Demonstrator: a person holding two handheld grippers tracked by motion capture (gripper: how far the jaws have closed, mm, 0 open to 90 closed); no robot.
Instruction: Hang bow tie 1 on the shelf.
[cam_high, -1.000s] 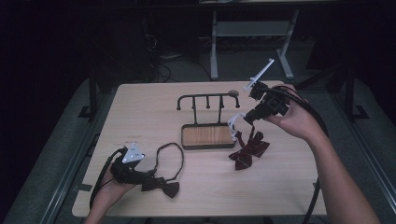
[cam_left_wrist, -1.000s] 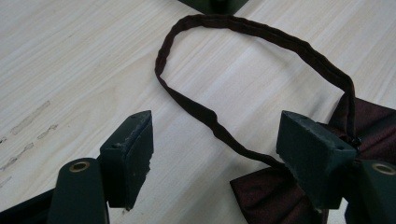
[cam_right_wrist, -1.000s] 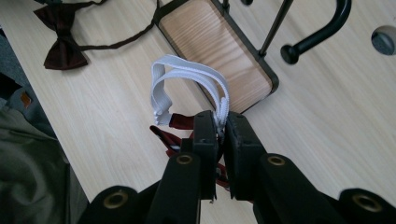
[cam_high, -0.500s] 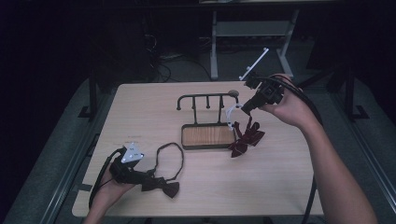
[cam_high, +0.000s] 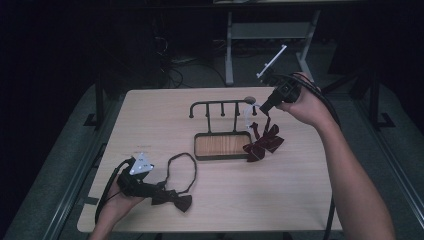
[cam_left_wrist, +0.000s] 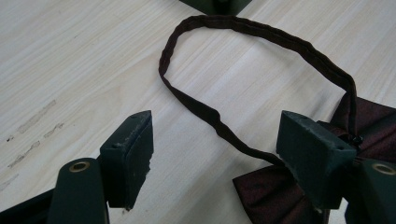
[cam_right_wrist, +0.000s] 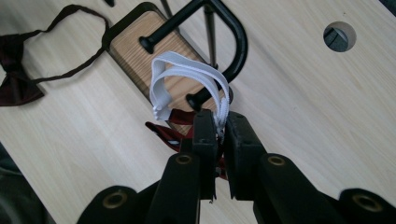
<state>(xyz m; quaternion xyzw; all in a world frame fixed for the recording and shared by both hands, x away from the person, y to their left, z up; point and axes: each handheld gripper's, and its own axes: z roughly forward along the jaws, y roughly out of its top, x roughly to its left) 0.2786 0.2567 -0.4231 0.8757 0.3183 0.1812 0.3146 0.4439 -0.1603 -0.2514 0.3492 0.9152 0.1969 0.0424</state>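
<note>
We found the right gripper (cam_right_wrist: 215, 122) with its jaws closed tight on the white elastic loop (cam_right_wrist: 187, 77) of a red bow tie (cam_high: 263, 142). The loop stood up from the jaws, just in front of the nearest knobbed end of the black rack (cam_right_wrist: 229, 42); the bow itself hung below the jaws, at the right edge of the rack's wooden base (cam_high: 222, 145). In the high view this gripper (cam_high: 261, 107) was held above the table (cam_high: 150, 115), close to the right end of the rack's top bar (cam_high: 220, 103).

The left gripper (cam_left_wrist: 215, 154) had its jaws standing wide open with nothing between the pads. A dark strap (cam_left_wrist: 261, 39) curved across the table in front of them, running back to a second, dark bow tie (cam_left_wrist: 280, 196) that lay touching the right-hand jaw. In the high view that gripper (cam_high: 142, 187) rested near the front left corner of the table.

We judged the step in hand to be hanging the red bow tie on the rack. The next move called for opening the white loop toward a peg end, passing it over the knob, and releasing only once the strap sat on the bar. The second tie awaited its turn.
</note>
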